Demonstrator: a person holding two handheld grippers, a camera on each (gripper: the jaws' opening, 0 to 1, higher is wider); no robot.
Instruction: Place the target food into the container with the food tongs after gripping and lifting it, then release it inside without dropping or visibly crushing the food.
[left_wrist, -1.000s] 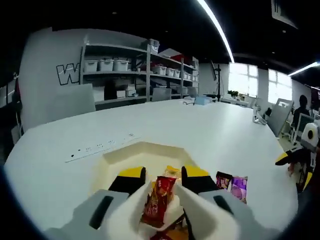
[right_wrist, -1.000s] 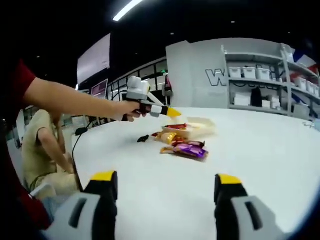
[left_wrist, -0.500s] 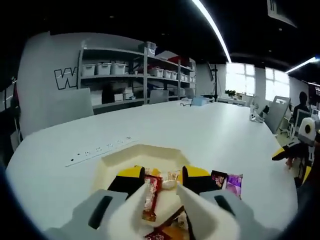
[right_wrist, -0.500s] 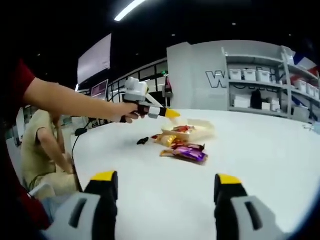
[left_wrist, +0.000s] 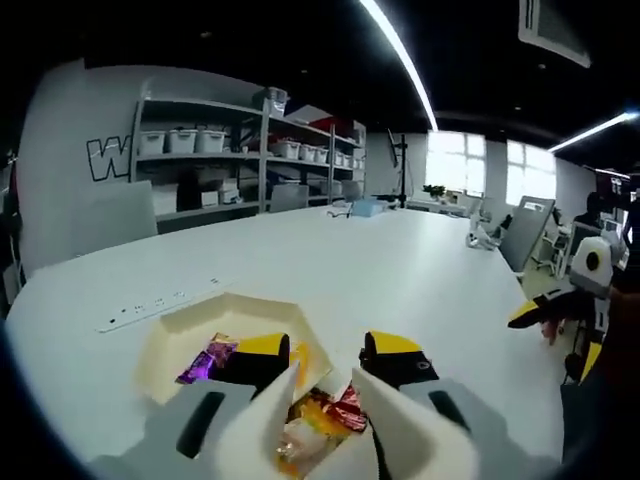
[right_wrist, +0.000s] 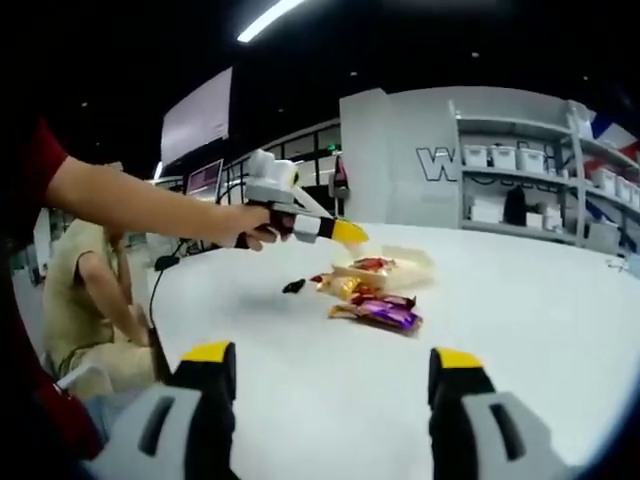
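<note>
Landmark here: the cream container (left_wrist: 176, 340) on the white table (left_wrist: 400, 270). Left gripper (left_wrist: 325, 375) hovering just off its near corner, white tongs (left_wrist: 260, 425) spread apart, nothing pinched. Already a purple snack packet (left_wrist: 205, 360) lying inside. Orange and red wrapped snacks (left_wrist: 320, 415) piled just outside that same corner, right between the tong tips. Probably light, crinkly, slippery foil, so best grabbed across the middle with a gentle squeeze. Right gripper (right_wrist: 335, 375) well away from the container, jaws wide, empty. More packets (right_wrist: 378, 310) beside the container.
</note>
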